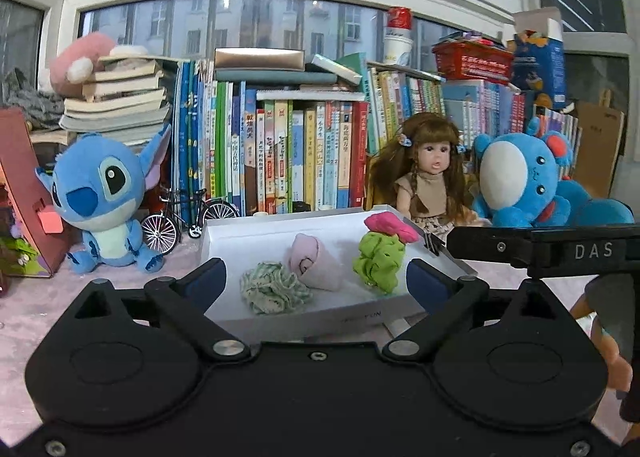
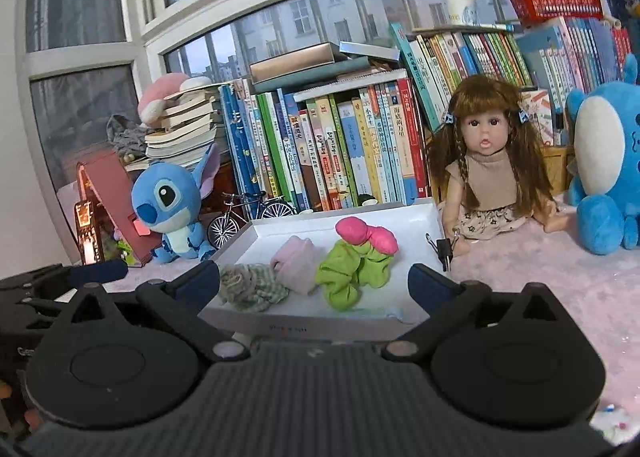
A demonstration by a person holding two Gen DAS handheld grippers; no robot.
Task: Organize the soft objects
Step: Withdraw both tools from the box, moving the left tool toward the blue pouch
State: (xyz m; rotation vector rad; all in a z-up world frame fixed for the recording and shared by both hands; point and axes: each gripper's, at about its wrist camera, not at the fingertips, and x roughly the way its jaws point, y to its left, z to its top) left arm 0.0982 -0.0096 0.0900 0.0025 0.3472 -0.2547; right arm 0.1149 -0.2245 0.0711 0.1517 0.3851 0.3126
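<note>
A shallow white tray (image 1: 224,235) (image 2: 424,217) lies on the pink cloth and holds several soft items. In it are a green-checked scrunchie (image 1: 274,289) (image 2: 250,285), a rolled pale pink cloth (image 1: 314,263) (image 2: 296,263), a bright green scrunchie (image 1: 378,259) (image 2: 352,271) and a hot pink scrunchie (image 1: 390,225) (image 2: 366,235) resting on the green one. My left gripper (image 1: 316,277) stands open in front of the tray with nothing between its fingers. My right gripper (image 2: 314,279) is also open and holds nothing; it shows at the right of the left wrist view (image 1: 540,247).
A blue alien plush (image 1: 102,197) (image 2: 172,205), a miniature bicycle (image 1: 188,219) (image 2: 248,215), a doll (image 1: 430,177) (image 2: 488,161) and a blue bear plush (image 1: 532,181) (image 2: 604,169) stand behind the tray before rows of books (image 1: 280,153). A black binder clip (image 2: 444,249) stands at the tray's right corner.
</note>
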